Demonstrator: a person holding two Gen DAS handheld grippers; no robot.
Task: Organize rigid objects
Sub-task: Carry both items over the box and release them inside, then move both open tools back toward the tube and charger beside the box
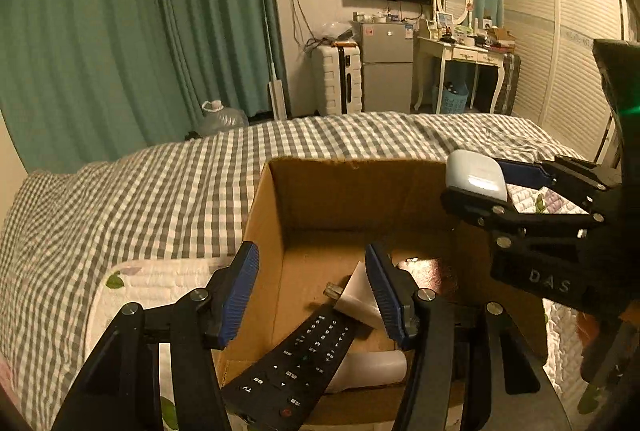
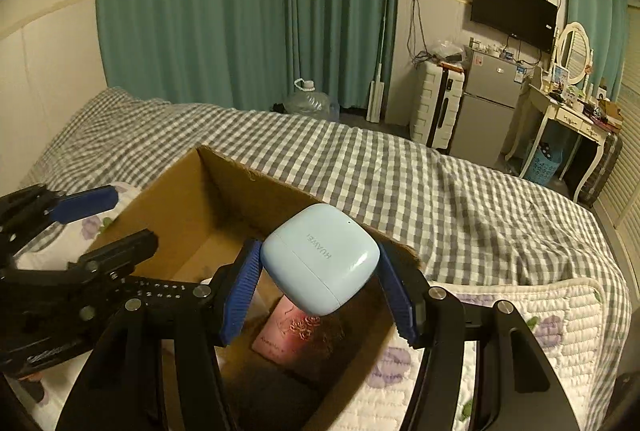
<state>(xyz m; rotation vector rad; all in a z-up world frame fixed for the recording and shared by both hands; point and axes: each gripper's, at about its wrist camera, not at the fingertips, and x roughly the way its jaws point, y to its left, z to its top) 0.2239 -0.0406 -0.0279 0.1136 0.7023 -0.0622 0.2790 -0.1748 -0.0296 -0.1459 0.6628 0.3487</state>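
Note:
An open cardboard box [image 1: 272,215] [image 2: 180,199] stands on the bed. Inside lie a black remote control [image 1: 296,363], a white plug adapter [image 1: 356,295], a white tube [image 1: 372,367] and a pink packet [image 2: 288,331]. My left gripper [image 1: 312,291] [image 2: 104,227] hangs open over the box's near left part; the remote lies below its blue pads, free of them. My right gripper [image 2: 318,259] [image 1: 480,187] is shut on a light blue earbuds case [image 2: 320,259] [image 1: 474,179], held above the box's right side.
The box rests on a white quilted floral pad [image 2: 520,343] over a grey checked bedspread [image 1: 140,199]. Beyond the bed stand green curtains, a water jug [image 1: 222,119], a white suitcase [image 1: 336,79], a small fridge [image 1: 386,67] and a dressing table [image 1: 460,55].

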